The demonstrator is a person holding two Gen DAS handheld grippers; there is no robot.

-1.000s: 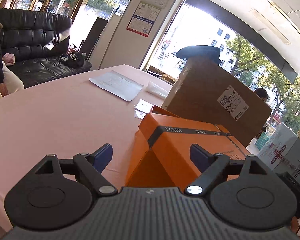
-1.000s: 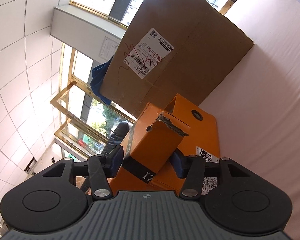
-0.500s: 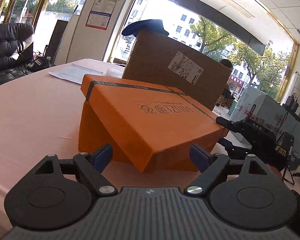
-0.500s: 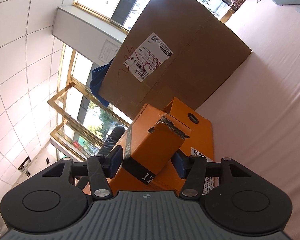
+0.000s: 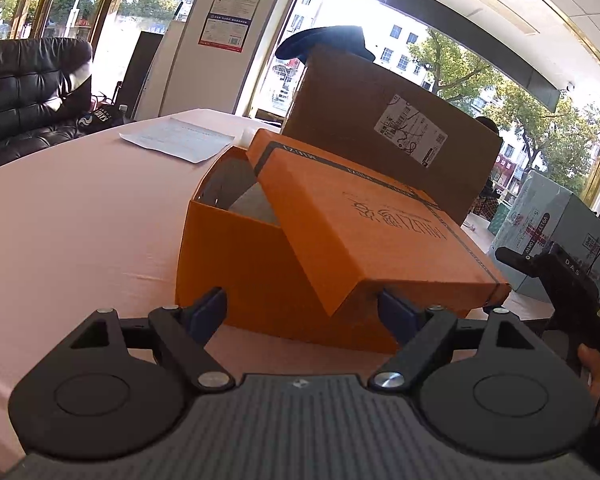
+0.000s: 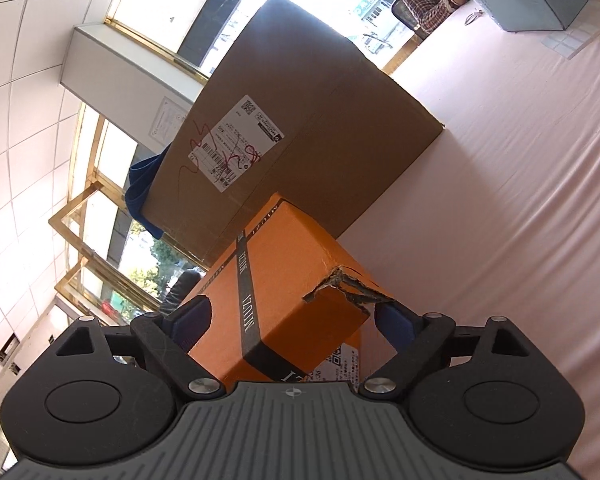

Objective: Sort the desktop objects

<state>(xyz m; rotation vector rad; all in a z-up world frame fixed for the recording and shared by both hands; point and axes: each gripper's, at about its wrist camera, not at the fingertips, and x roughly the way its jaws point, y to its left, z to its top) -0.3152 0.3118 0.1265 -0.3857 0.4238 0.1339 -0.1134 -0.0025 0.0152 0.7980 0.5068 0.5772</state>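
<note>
Right now my right claw (image 6: pixel 290 320) is clamped on the torn end of the flat orange cardboard lid (image 5: pixel 376 228), holding it tilted over the open orange cardboard box (image 5: pixel 236 256). My left claw (image 5: pixel 302 308) hangs spread and empty just in front of that box. I judge the lid is being fitted; next it needs squaring and lowering. Behind the box stands a matte brown carton (image 5: pixel 388 132) on the smooth pink worktop (image 5: pixel 80 216).
</note>
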